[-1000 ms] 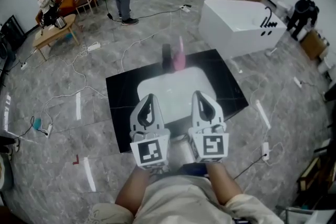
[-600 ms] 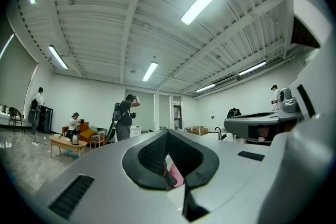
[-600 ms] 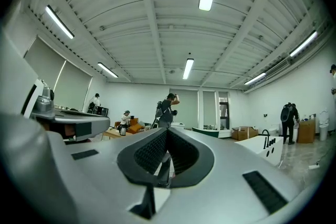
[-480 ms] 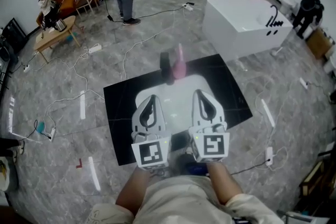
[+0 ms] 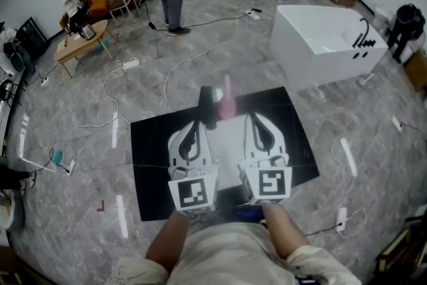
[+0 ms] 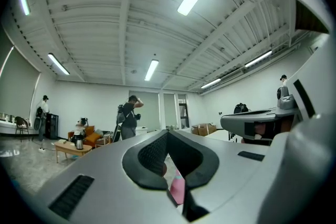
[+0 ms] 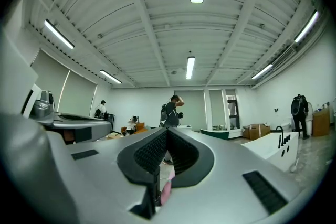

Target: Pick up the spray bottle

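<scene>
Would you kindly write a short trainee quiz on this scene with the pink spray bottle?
1. True or false: the right gripper holds the pink plastic spray bottle.
2. In the head view, what stands up and right of the black square surface? A. white bathtub B. green tent C. red bicycle
3. Fill in: the jaws of the left gripper are ____.
Key: 1 false; 2 A; 3 shut.

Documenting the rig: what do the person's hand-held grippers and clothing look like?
The left hand-held gripper and right hand-held gripper: pale grey, black ribbed pads, each bearing a white cube with a black square marker. The person wears a beige top.
</scene>
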A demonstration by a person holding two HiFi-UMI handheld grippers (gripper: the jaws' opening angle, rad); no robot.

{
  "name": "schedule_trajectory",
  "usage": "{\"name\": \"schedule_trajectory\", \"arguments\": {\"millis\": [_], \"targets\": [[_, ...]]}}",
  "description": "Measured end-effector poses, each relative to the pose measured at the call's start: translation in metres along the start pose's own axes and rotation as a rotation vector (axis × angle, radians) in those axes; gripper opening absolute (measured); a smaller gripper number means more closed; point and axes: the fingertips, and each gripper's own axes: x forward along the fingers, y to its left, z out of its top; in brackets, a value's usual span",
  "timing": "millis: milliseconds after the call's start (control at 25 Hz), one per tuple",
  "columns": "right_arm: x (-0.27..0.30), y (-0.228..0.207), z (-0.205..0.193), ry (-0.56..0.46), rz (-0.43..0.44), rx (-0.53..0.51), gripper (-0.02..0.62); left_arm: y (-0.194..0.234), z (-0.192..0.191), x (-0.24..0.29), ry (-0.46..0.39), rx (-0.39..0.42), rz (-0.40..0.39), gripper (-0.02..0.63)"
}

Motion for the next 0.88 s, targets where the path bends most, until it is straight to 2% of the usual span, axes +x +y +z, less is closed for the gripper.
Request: {"name": "schedule_trajectory", "arguments": {"millis": [360, 880], "targets": [[0.028, -0.029, -0.002, -0.001, 0.049, 0.015, 0.005, -0.006, -0.002, 0.03, 0.023, -0.001, 0.06, 0.002], [0.058, -0.019, -0.016, 0.037, 0.018, -0.007, 0.005, 0.011, -0.017, 0.057, 0.021, -0.016, 0.016, 0.002]]}}
